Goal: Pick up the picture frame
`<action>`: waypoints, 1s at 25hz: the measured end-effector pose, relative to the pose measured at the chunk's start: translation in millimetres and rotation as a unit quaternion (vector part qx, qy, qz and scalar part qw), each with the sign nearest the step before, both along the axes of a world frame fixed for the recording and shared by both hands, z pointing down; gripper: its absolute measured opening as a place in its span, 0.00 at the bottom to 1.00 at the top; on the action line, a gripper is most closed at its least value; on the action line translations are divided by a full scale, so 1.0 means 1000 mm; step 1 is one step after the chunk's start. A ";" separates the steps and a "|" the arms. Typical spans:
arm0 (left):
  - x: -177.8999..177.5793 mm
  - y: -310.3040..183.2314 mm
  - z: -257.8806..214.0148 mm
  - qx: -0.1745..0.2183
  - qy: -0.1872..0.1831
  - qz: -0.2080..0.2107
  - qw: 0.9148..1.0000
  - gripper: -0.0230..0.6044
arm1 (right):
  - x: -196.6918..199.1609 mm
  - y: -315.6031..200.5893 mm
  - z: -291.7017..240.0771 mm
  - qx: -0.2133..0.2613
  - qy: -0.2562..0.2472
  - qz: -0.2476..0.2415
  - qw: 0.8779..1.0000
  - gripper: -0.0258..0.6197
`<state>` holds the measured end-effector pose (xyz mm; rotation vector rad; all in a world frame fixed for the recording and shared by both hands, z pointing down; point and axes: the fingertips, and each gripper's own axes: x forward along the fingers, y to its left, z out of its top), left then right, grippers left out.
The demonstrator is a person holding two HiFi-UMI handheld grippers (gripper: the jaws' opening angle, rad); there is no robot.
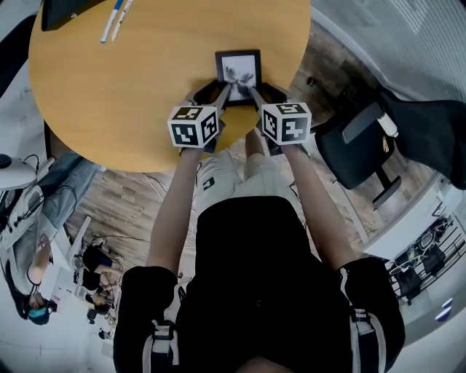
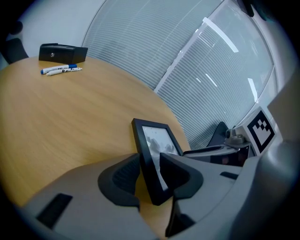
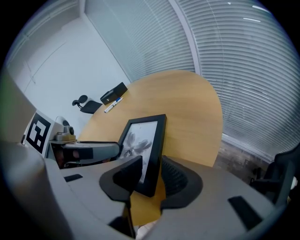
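**Wooden counter (image 1: pixel 109 95) carrying a picture frame (image 1: pixel 239 71), with a claw at each lower corner**

Head view: The round counter is lying below the person. The black-edged picture frame is sitting close to its near rim. The left claw (image 1: pixel 226 89) is reaching to the frame's lower left corner and the right claw (image 1: pixel 254 90) to its lower right corner, both marker cubes facing up. Two pens (image 1: pixel 115 20) and a black box (image 1: pixel 62 11) are lying at the counter's far side, well apart from the frame. A dark chair (image 1: pixel 357 146) is standing on the floor at the right.

Left gripper view: The frame is standing up on the counter. The left claw's jaws are standing apart and straddling its left border near the lower corner, one jaw before the glass and the other behind the back. A sliver of counter is showing between the rear jaw and the frame, so no squeeze is showing.

Right gripper view: The right claw's jaws are likewise standing apart around the frame's right border. One is lying over the grey flower print and the ribbed one is sitting just behind the back. The frame is resting on the counter, not lifted.
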<state>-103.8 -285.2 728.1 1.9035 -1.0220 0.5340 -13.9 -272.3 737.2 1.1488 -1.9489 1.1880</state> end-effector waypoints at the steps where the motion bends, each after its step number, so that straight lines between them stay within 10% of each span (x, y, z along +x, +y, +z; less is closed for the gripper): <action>1: -0.001 0.000 0.001 -0.001 -0.002 0.001 1.000 0.27 | -0.001 0.000 0.001 -0.002 -0.001 0.001 1.000 0.26; 25: -0.001 0.001 -0.016 -0.005 -0.034 0.010 0.999 0.20 | 0.003 0.000 -0.015 -0.011 -0.009 0.012 1.000 0.19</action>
